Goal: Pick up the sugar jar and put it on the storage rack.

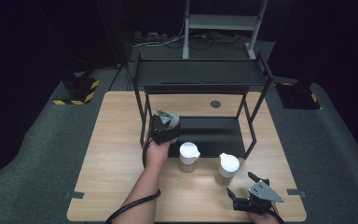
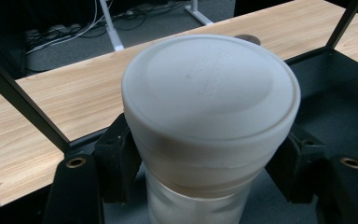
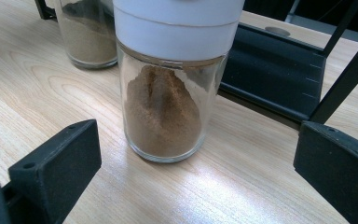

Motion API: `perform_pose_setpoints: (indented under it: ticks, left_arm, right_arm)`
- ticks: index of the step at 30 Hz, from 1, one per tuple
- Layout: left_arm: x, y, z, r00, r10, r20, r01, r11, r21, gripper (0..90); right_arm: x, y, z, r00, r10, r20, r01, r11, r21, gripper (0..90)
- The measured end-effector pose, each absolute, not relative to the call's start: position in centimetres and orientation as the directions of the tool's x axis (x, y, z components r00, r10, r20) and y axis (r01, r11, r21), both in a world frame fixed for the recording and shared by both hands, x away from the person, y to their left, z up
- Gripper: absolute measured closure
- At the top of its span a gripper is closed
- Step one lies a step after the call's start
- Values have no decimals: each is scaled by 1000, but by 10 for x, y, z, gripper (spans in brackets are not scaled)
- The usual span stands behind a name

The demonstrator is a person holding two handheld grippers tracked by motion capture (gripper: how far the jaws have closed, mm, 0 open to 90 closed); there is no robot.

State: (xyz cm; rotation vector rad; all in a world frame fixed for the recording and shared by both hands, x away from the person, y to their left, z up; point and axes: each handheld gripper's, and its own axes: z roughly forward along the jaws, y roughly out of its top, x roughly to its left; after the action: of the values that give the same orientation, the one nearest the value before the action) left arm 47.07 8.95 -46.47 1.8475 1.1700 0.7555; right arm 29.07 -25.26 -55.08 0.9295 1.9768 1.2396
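A: Where is the held jar (image 2: 205, 135), and why gripped so?

B: It sits upright in the left gripper (image 1: 165, 126), over the left end of the rack's lower shelf (image 1: 214, 133). The jaws are clamped on the glass just under the white lid (image 2: 209, 88); gripping there keeps it from slipping or tipping. My reading: it is being placed on the shelf.

A: The other two?

B: The middle jar (image 1: 189, 156) and right jar (image 3: 168, 88) stand on the table (image 1: 116, 154) just in front of the shelf, near each other but apart, holding brown powder.

A: Right gripper (image 1: 249, 196)?

B: At the table's near edge, jaws wide apart, nothing between the pads; the right jar stands ahead of them. Probably lined up to take it next.
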Motion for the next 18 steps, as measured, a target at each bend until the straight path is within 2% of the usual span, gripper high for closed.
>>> perform_pose_setpoints:
  ticks: [18]
  left_arm:
    - [467, 92, -466, 393, 917, 72, 437, -255, 863, 336]
  right_arm:
    - [291, -252, -551, -562, 816, -138, 234, 317, 919, 0]
